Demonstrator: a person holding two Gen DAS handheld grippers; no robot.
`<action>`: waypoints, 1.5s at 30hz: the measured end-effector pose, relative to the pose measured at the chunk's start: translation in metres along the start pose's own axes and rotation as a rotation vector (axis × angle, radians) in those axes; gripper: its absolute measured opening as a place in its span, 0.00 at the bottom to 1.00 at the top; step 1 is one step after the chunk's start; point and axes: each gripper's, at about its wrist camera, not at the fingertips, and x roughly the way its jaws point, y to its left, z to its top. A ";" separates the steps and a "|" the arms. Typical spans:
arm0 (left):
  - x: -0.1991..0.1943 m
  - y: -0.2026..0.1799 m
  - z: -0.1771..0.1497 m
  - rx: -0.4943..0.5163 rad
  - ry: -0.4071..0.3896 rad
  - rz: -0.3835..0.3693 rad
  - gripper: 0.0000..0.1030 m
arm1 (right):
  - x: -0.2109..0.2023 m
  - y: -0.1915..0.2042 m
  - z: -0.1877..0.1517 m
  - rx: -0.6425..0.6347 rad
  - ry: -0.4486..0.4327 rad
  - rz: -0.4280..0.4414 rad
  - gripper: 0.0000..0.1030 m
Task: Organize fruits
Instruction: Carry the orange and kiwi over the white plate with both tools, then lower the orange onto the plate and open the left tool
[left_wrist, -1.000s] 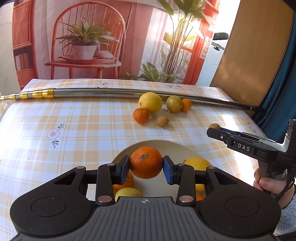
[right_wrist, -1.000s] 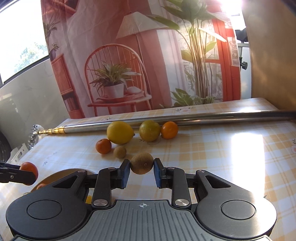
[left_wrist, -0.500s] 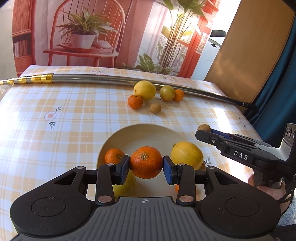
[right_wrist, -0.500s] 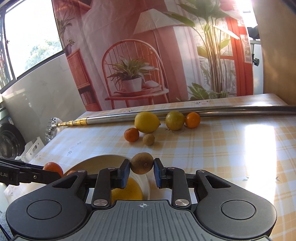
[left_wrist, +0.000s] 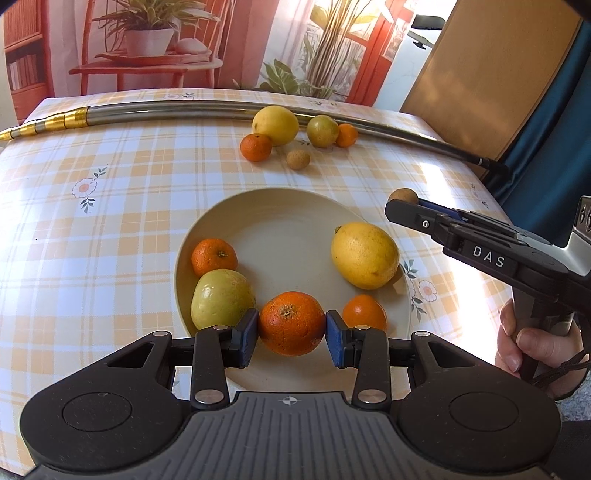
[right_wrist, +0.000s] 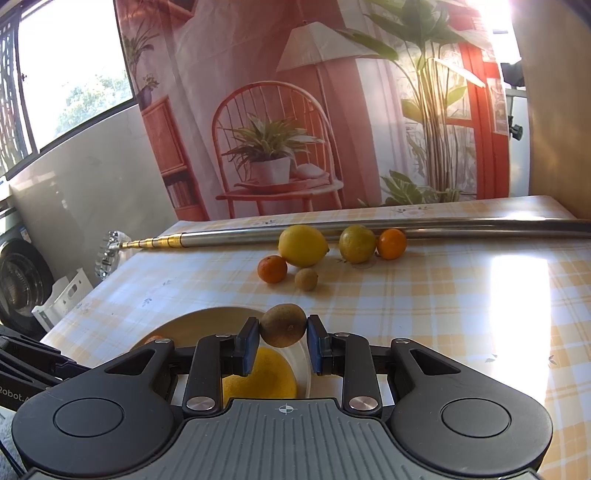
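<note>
My left gripper (left_wrist: 291, 329) is shut on a large orange (left_wrist: 291, 322), held over the near part of a cream plate (left_wrist: 280, 221). On the plate lie a small mandarin (left_wrist: 214, 256), a green-yellow apple (left_wrist: 221, 298), a big lemon (left_wrist: 365, 254) and another mandarin (left_wrist: 365, 314). My right gripper (right_wrist: 283, 336) is shut on a brown kiwi (right_wrist: 283, 325) just past the plate's (right_wrist: 192, 321) right rim; the kiwi (left_wrist: 404, 195) also shows in the left wrist view. Loose fruit lies farther back: a lemon (right_wrist: 302, 245), a mandarin (right_wrist: 272, 268), a small brown fruit (right_wrist: 306, 279), a green citrus (right_wrist: 357, 243), an orange (right_wrist: 391, 243).
A long metal pole (left_wrist: 184, 110) with a gold end lies across the far side of the checked tablecloth (left_wrist: 92, 221). A hand (left_wrist: 524, 339) grips the right tool's handle. A wooden board and blue curtain stand at the right; a printed backdrop hangs behind the table.
Both grippers rose and pulled back toward the near side, so the plate and its fruit came fully into view. The orange and kiwi stay held.
</note>
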 end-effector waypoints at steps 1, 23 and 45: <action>0.002 0.000 0.000 0.005 0.009 0.001 0.40 | 0.000 0.000 0.000 0.001 0.001 0.000 0.25; 0.023 0.002 -0.002 0.033 0.148 0.068 0.40 | 0.002 -0.008 -0.001 0.018 0.012 -0.006 0.25; 0.007 0.008 0.001 0.004 0.119 0.021 0.50 | 0.005 -0.008 -0.003 0.027 0.020 -0.011 0.25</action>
